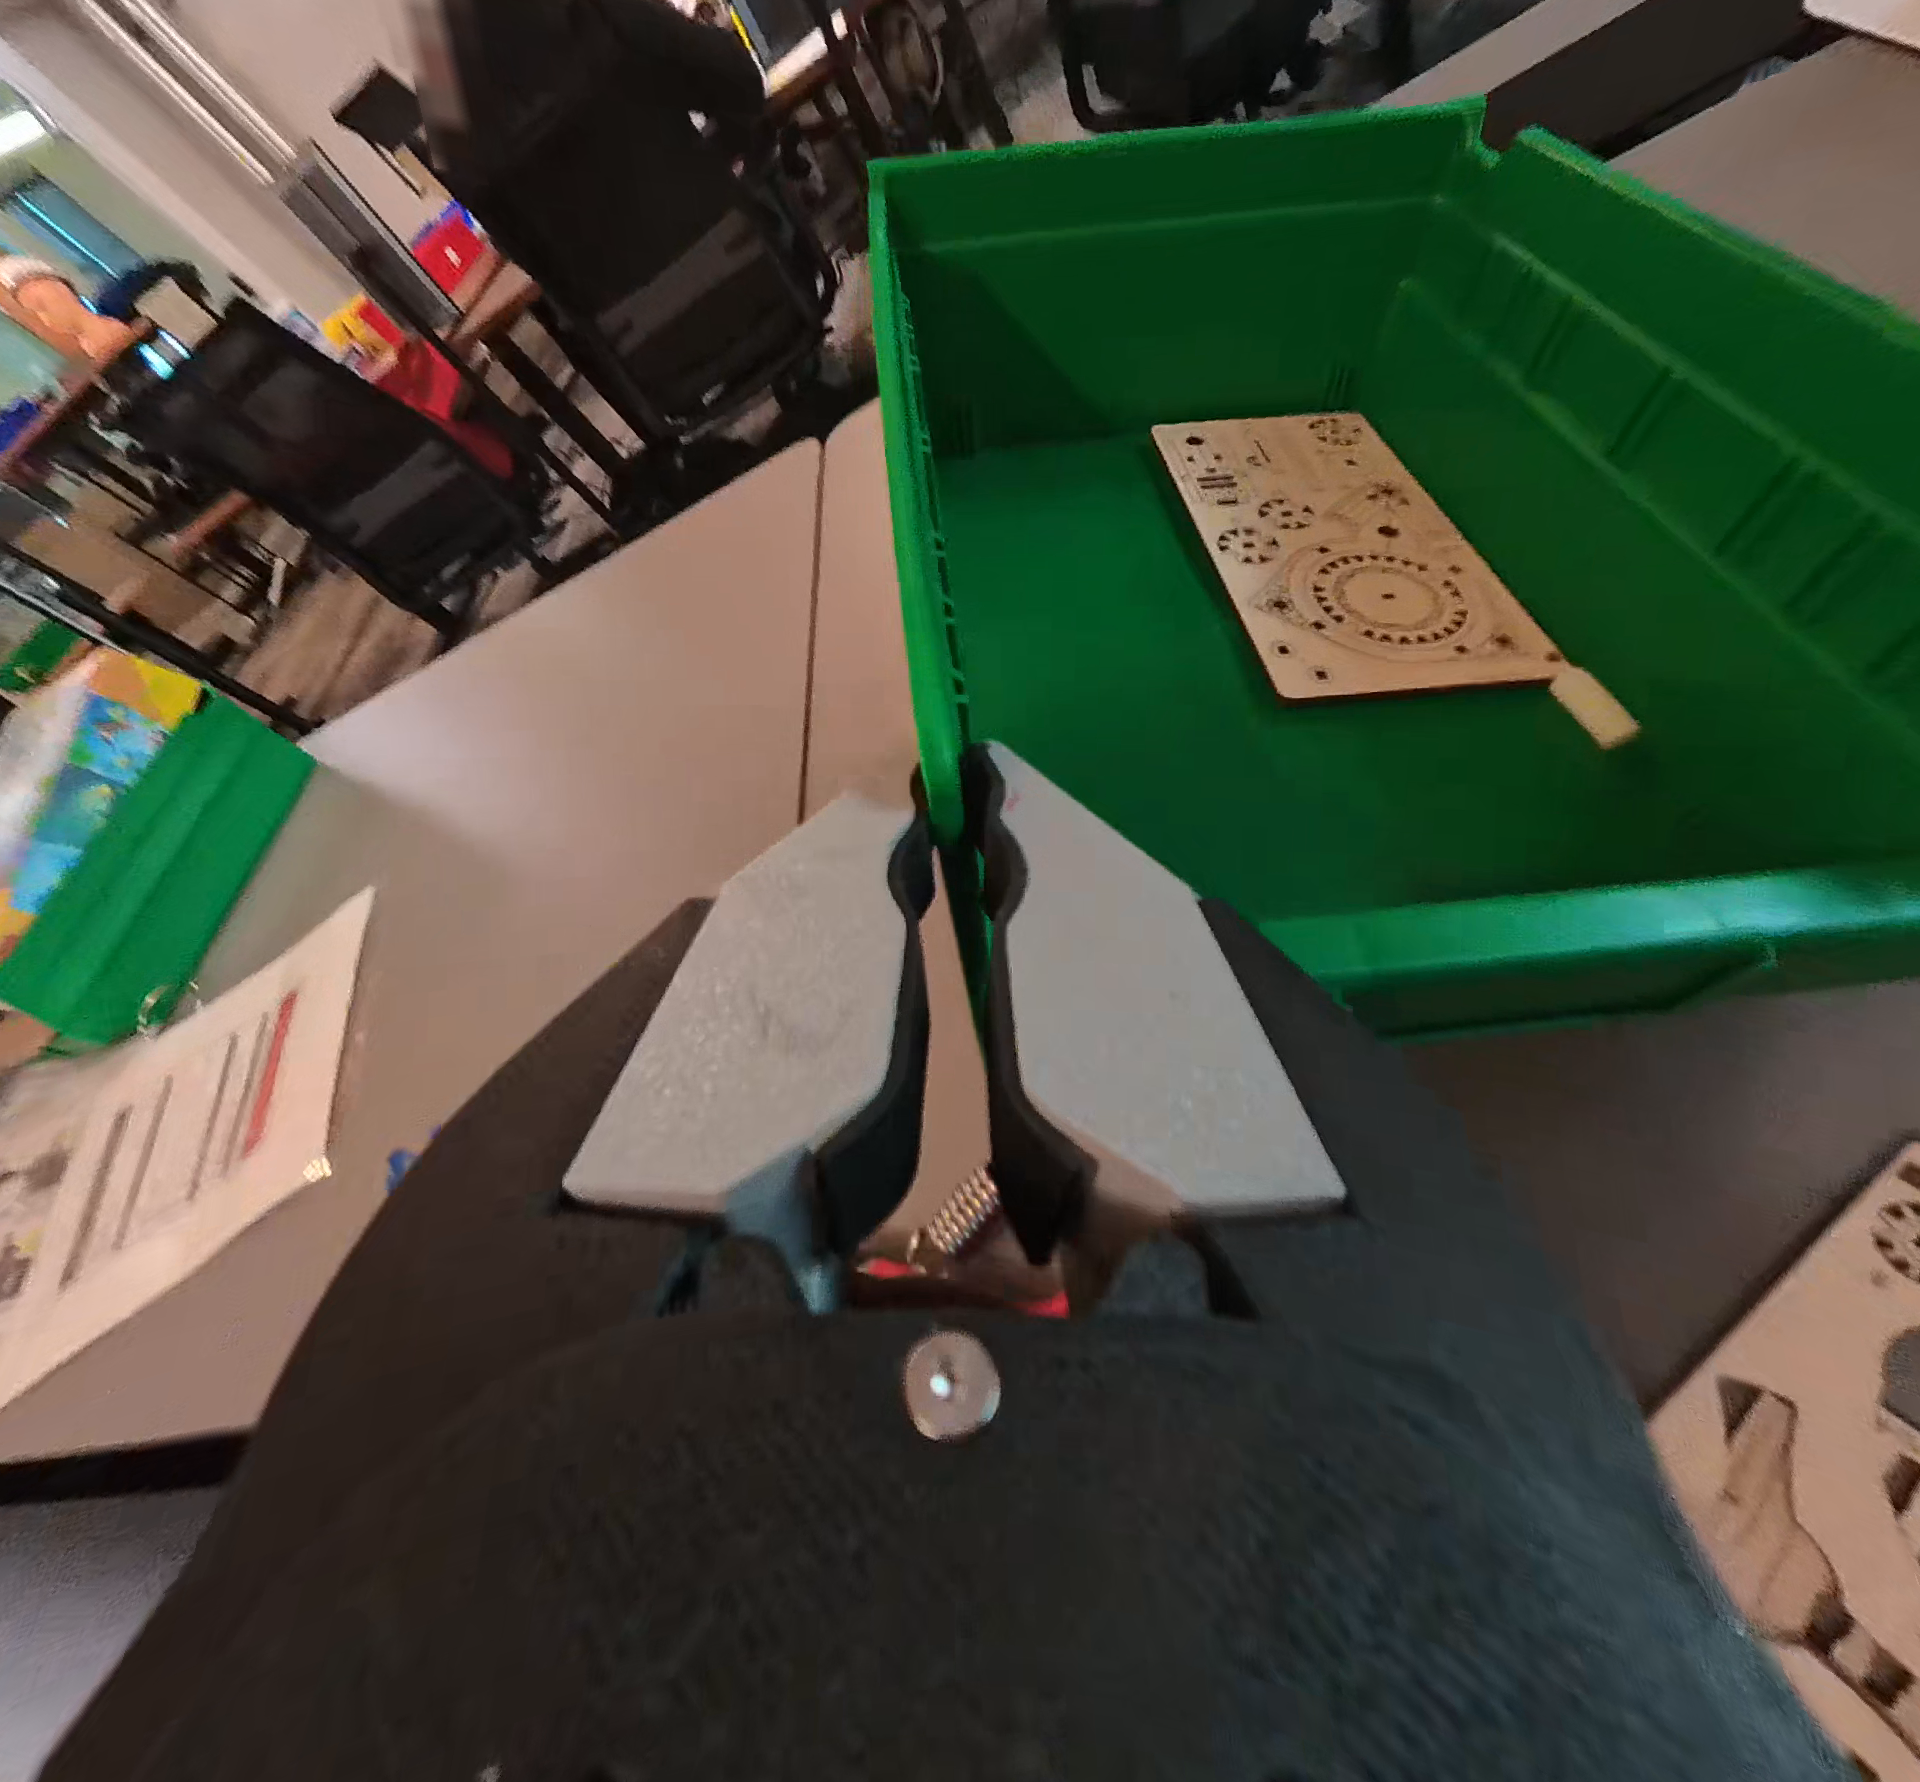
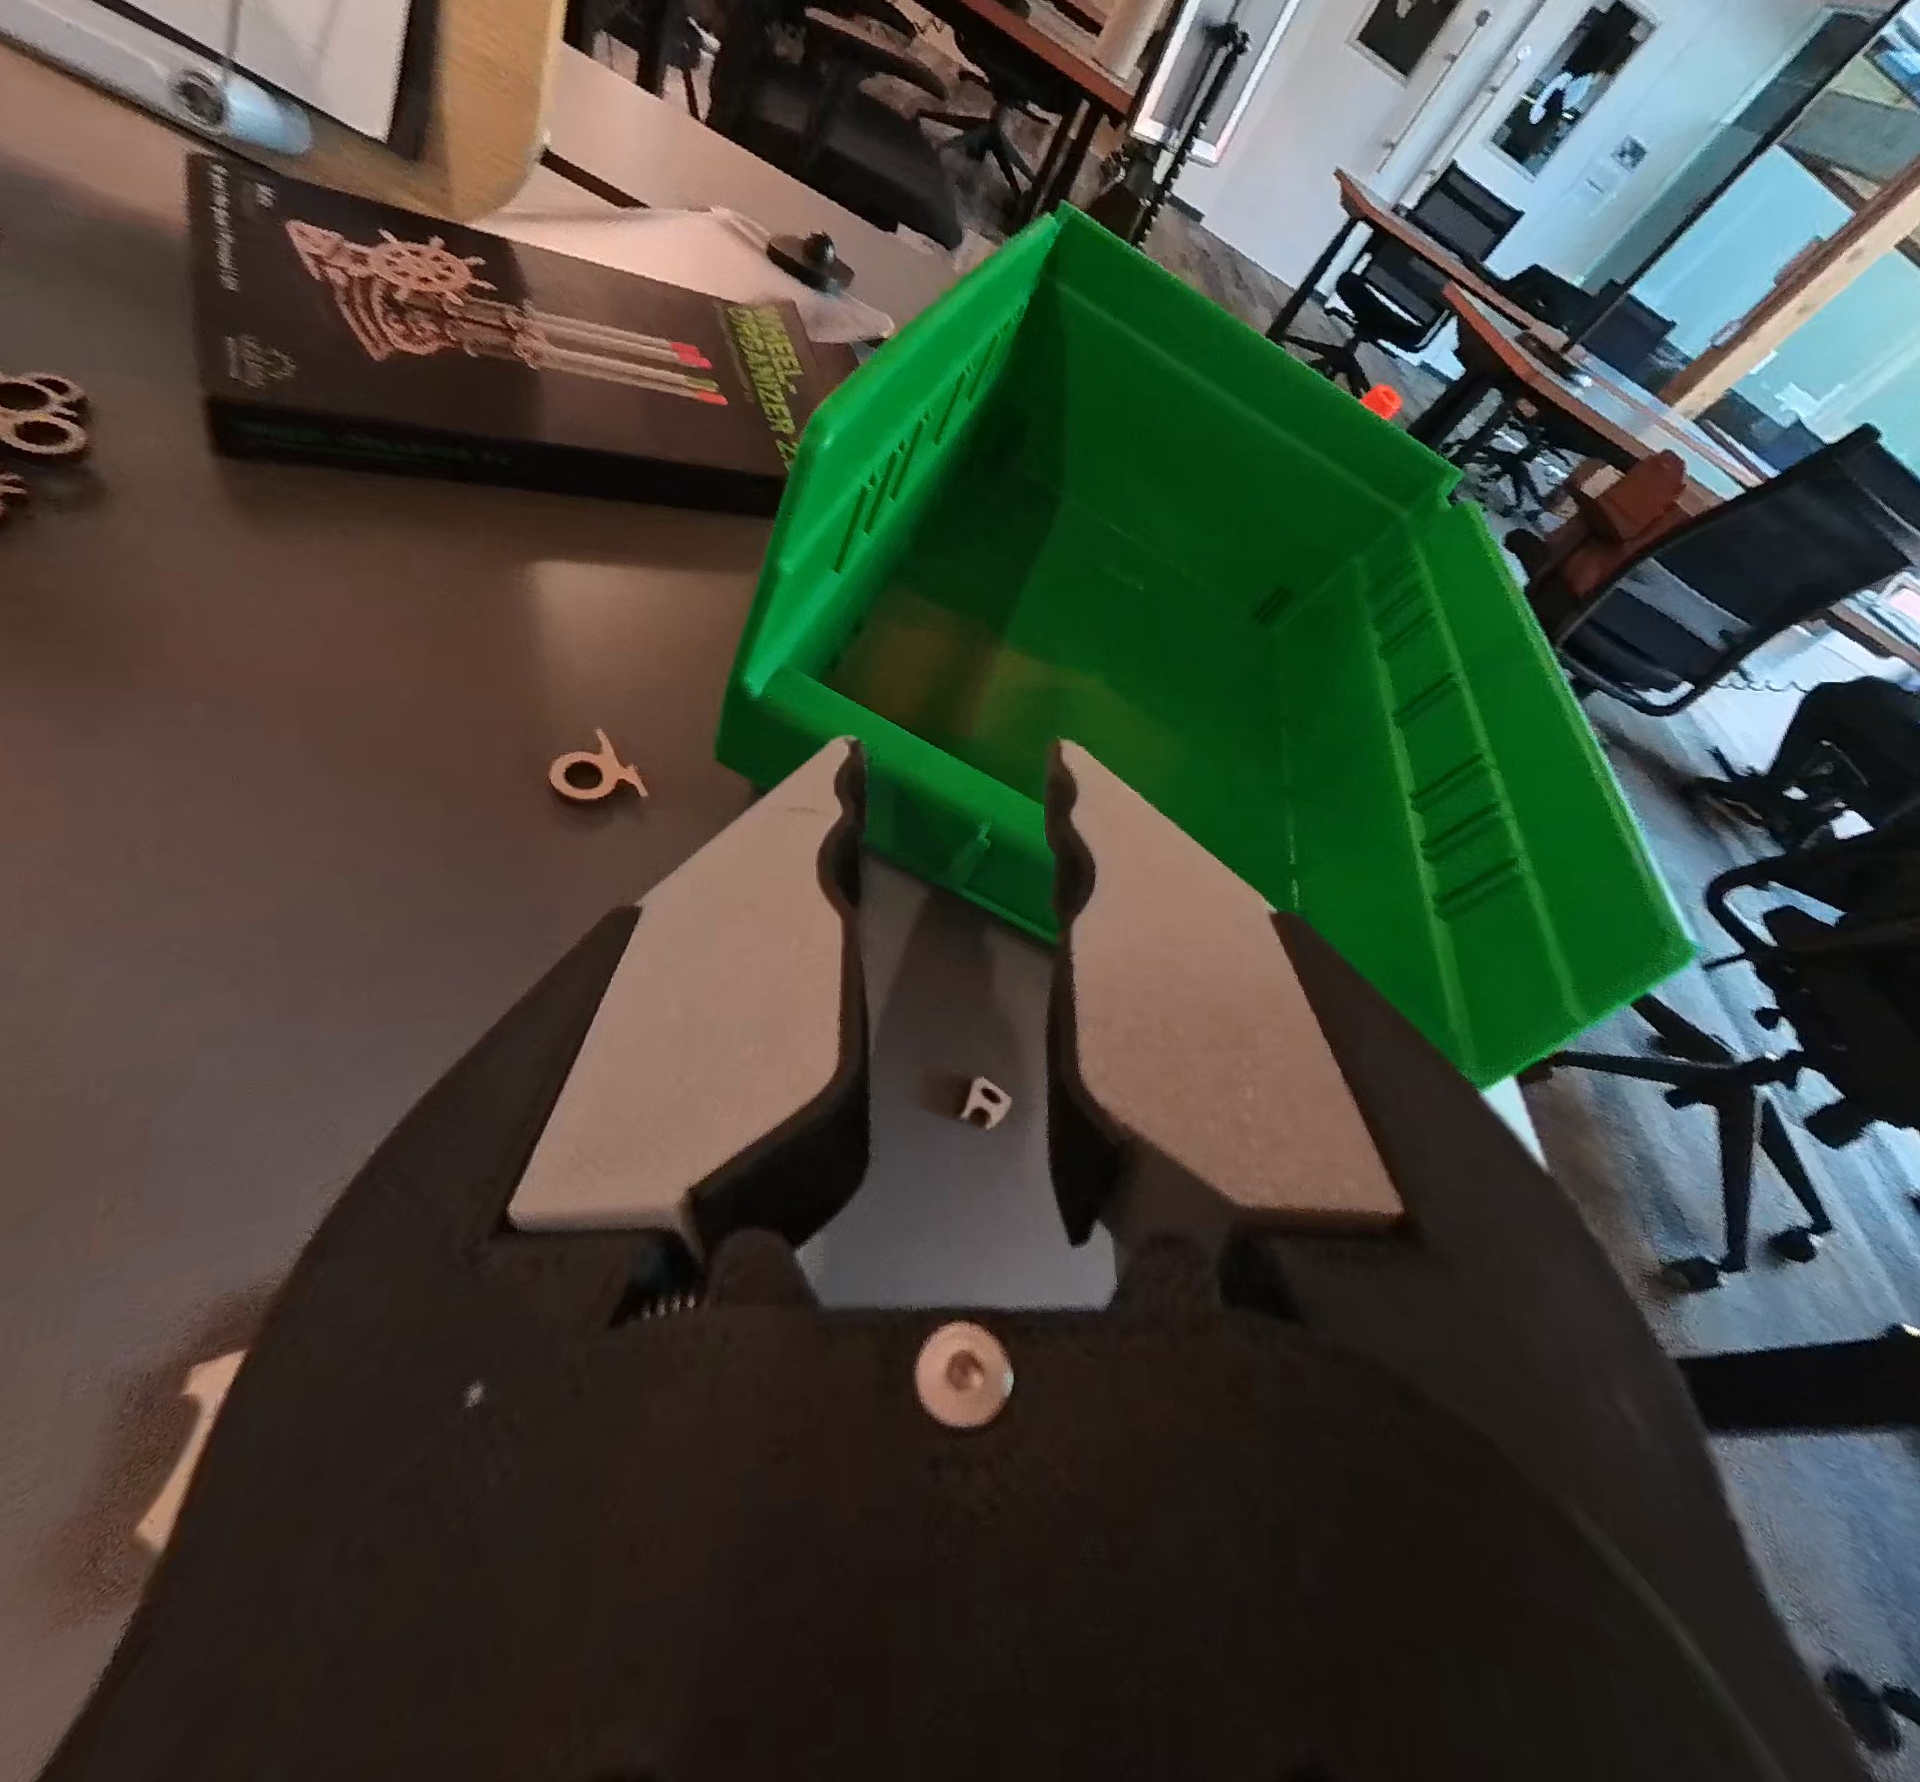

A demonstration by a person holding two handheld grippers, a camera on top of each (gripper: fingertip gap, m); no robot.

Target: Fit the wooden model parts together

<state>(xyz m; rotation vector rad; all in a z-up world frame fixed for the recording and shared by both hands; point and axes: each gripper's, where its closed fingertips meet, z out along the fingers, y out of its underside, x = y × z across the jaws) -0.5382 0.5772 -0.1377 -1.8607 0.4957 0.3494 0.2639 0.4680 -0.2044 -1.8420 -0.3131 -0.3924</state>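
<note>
Left gripper [image 1: 958, 823] jaws clamp the green bin [image 1: 1714, 444] side wall; wooden sheet [image 1: 1351, 553] lies inside. Right gripper [image 2: 956, 797] jaws open before the bin's low front wall, small wooden piece [image 2: 977, 1104] on the table [image 2: 364, 693] between them.

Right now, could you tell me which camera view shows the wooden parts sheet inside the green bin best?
The left wrist view: the wooden parts sheet lies flat and unobstructed on the green bin floor. The right wrist view shows the bin, but its near wall hides the floor and the sheet.

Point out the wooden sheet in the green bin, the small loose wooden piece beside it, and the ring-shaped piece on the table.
wooden sheet [image 1: 1351, 553]: left wrist view, middle of its face.
small wooden piece [image 1: 1598, 716]: left wrist view, its top.
ring-shaped piece [image 2: 594, 776]: right wrist view, its ring.
</note>
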